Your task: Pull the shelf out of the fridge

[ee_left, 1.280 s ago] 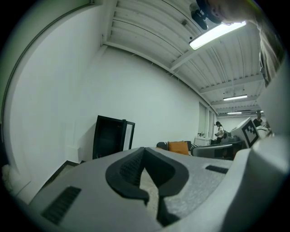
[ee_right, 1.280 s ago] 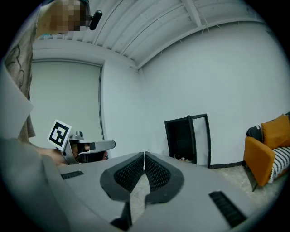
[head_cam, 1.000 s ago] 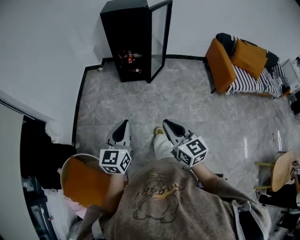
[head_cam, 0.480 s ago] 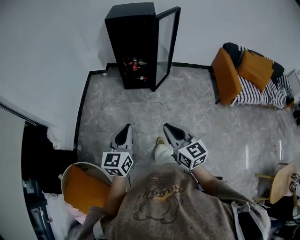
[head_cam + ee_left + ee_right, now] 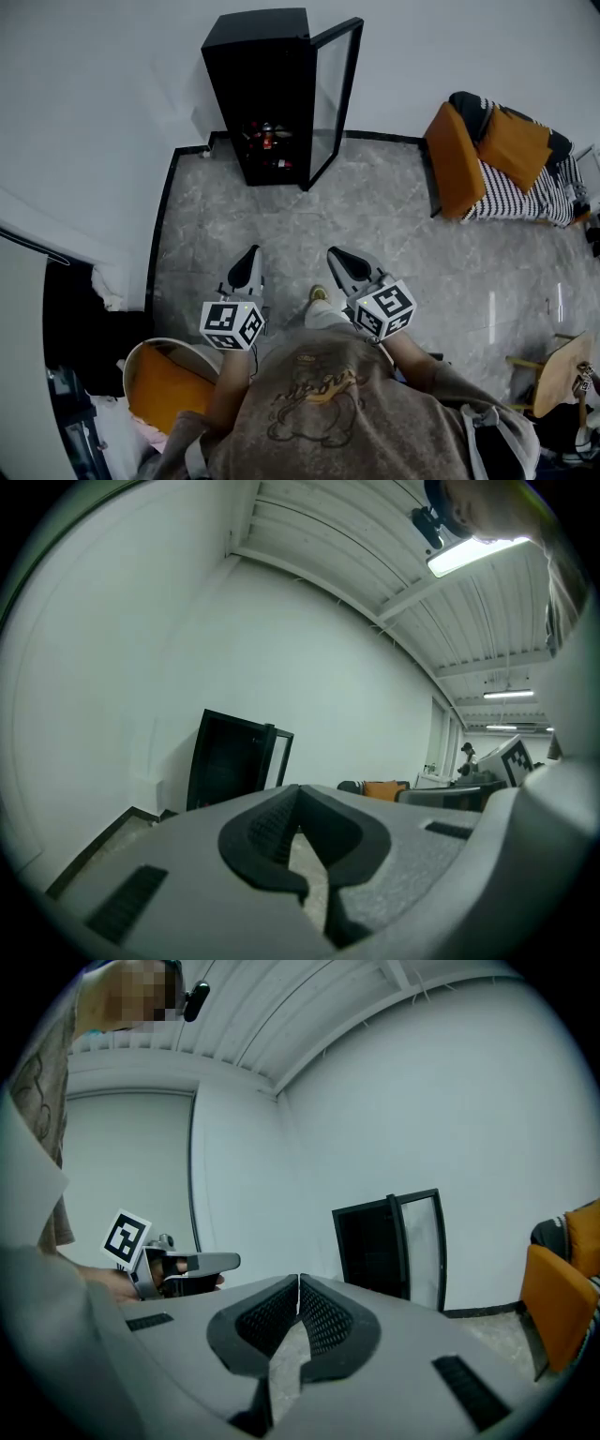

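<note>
Much floor (image 5: 375, 225) lies before the fridge (image 5: 246, 84), its door (image 5: 330, 98) open.

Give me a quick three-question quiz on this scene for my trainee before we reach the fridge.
1. True or false: the fridge has its glass door standing open.
2. The left gripper and right gripper are: A both open; B both shut, empty; C one open, one shut.
3. Fill in: in the head view, the orange armchair stands to the fridge's ____.
Key: 1 true; 2 B; 3 right.
</note>
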